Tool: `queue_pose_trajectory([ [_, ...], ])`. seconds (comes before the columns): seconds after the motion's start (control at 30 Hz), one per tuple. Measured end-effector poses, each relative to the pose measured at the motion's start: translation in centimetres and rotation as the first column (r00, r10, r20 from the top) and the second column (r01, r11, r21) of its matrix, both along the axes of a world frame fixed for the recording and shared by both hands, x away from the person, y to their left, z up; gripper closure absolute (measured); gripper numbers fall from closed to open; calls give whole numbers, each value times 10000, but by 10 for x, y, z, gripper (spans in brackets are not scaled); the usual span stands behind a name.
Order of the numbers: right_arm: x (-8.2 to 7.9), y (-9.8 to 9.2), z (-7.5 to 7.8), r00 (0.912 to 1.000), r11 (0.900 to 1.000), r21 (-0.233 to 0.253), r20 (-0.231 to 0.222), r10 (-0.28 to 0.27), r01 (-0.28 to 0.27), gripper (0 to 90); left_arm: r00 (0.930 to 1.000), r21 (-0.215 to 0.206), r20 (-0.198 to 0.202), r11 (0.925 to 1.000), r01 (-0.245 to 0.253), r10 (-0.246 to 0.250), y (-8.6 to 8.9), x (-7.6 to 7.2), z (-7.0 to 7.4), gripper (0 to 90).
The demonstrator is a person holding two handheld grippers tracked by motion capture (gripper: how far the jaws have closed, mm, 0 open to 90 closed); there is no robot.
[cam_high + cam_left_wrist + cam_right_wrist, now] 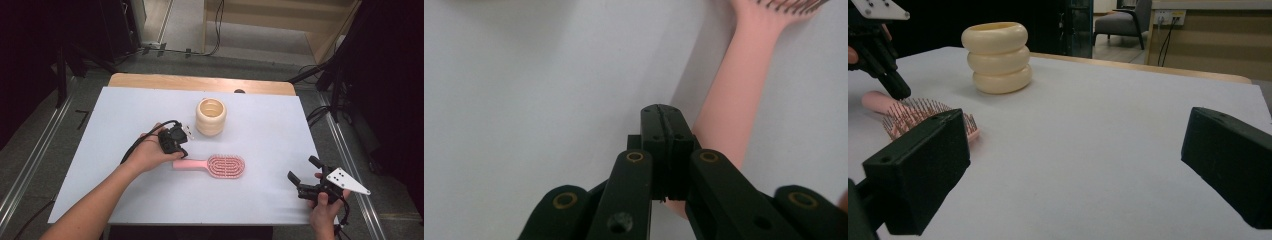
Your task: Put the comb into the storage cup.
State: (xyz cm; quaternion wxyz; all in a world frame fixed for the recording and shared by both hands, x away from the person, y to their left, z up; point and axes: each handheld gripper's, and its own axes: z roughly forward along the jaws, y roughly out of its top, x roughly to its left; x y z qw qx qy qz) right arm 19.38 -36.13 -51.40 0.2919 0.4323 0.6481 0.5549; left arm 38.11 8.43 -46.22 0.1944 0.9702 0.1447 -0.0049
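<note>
A pink hairbrush (pixel 215 166) lies flat on the white table cover (pixel 270 135), bristles up, handle pointing left. My left gripper (pixel 182 152) is shut, its tip down at the end of that handle. In the left gripper view the jaws of this gripper (pixel 662 116) are pressed together with nothing between them, and the pink handle (pixel 730 110) runs just to their right. My right gripper (pixel 302 168) is open near the table's front right, clear of the brush. Its own view looks between the wide-apart jaws of the right gripper (pixel 1073 170) at the brush (pixel 923 117).
A cream ribbed cup (pixel 210 116) stands upright behind the brush, also visible as the cream cup (pixel 996 57) in the right gripper view. The table's wooden back edge (pixel 200 81) shows beyond the cover. Black stands and cables flank the table.
</note>
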Motion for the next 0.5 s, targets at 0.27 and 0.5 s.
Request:
queue_pose_trajectory([
  [0.27,0,0,0,10000,10000,8,-57,10,-10,0,9904,436,797,9930,1094,-1126,-12,-15,12,0],
  [0.5,1,1,0,10000,10000,-81,-22,-44,44,0,9806,864,611,9797,1808,-1864,-30,-24,5,0],
])
